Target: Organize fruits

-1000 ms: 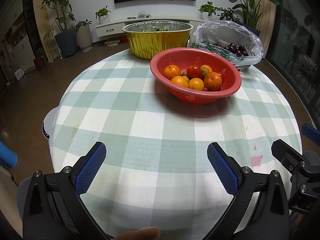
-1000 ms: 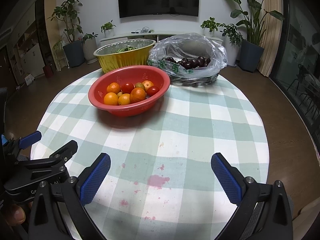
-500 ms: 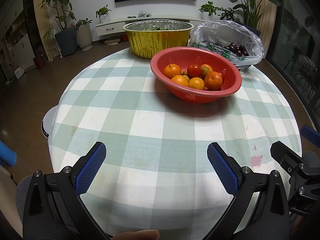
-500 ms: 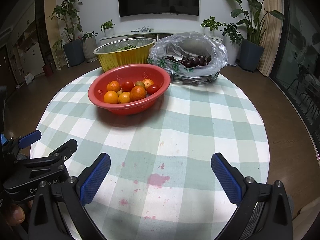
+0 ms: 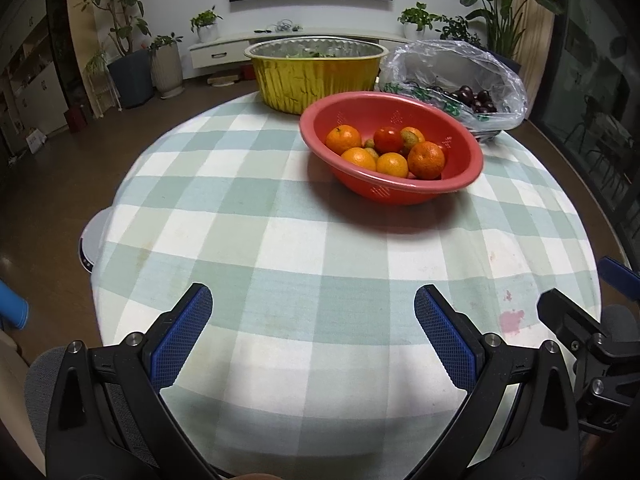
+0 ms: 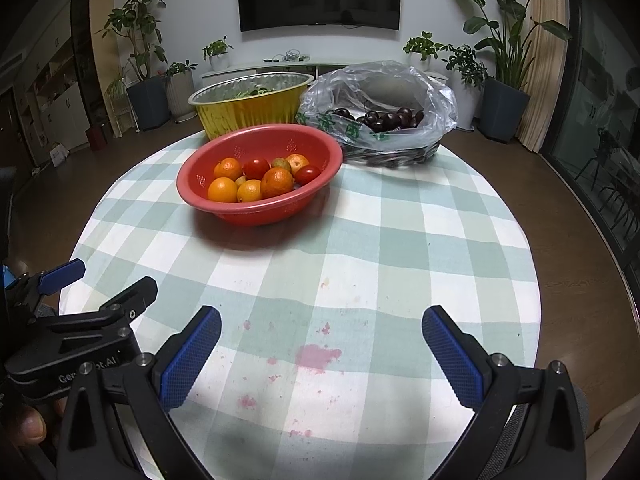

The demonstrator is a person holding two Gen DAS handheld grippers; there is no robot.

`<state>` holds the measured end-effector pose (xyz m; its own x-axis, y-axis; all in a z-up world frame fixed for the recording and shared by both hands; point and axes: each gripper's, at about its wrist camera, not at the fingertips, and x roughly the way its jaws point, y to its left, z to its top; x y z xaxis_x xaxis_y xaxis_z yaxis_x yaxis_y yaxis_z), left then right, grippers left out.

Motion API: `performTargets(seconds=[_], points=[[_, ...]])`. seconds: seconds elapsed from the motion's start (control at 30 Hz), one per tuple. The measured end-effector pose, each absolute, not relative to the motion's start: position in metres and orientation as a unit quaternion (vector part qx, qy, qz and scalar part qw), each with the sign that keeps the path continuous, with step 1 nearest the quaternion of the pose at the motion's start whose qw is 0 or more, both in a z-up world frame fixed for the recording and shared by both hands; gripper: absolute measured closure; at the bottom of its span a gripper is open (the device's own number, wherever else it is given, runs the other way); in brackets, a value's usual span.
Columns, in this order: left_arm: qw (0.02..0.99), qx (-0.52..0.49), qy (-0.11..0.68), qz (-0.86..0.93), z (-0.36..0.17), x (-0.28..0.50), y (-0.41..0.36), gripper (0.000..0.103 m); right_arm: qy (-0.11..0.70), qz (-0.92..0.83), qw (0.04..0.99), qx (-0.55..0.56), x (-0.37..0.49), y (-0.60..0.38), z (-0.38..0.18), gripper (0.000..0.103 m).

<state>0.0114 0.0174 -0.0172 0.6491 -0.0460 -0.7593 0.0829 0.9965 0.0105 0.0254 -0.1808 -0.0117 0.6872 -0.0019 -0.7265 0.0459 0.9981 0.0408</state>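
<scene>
Round surface (image 6: 420,240) in green-and-white check, living room behind, fruit grouped at far side.

Red colander (image 6: 260,172) heaped with mixed oranges (image 6: 277,182) and tomatoes (image 6: 256,168); behind it gold foil tub (image 6: 250,106), to its right bagged cherries (image 6: 388,118). Left claw (image 5: 314,334) and right claw (image 6: 320,354) both spread wide, gripping nothing, hovering over near edge well short of colander, probably poised to reach in; sorting stage unclear.
</scene>
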Motion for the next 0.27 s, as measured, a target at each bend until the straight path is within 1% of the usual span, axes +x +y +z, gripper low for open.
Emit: performTargets(seconds=[0.27], points=[[0.912,0.025,0.408,-0.02,-0.017,0.013,0.022,0.0,0.404,-0.011,0.914,0.034,0.013,-0.183,-0.023,0.0]])
